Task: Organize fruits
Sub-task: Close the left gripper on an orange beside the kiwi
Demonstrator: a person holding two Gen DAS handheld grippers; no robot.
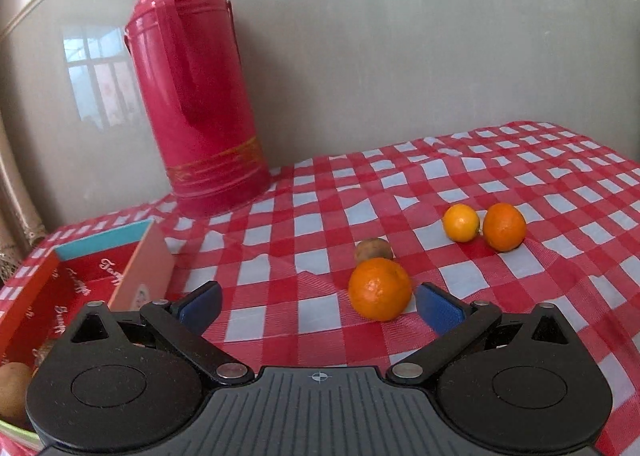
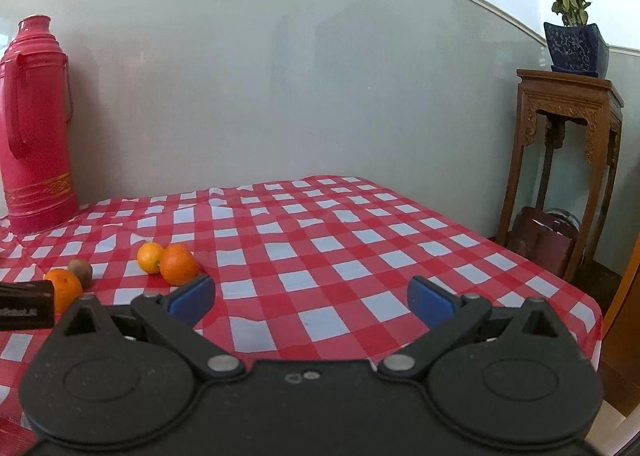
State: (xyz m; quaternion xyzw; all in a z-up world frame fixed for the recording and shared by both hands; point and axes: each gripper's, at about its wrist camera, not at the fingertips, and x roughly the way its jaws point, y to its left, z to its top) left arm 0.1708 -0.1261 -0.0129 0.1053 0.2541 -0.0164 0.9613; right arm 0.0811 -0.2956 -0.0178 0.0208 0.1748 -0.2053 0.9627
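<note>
Your left gripper point(image 1: 318, 306) has its blue pads wide apart, a round orange mandarin point(image 1: 379, 288) sitting between them by the right pad, a brown kiwi point(image 1: 373, 249) just behind. Your right gripper point(image 2: 312, 298) gapes too, over bare red-checked tablecloth point(image 2: 320, 240). Red cardboard box point(image 1: 60, 296) far left.

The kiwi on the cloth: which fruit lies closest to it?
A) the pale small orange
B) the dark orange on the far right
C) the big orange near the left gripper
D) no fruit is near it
C: the kiwi sits just behind the big orange, which lies by the open left gripper; the other two oranges lie apart to the right.
</note>
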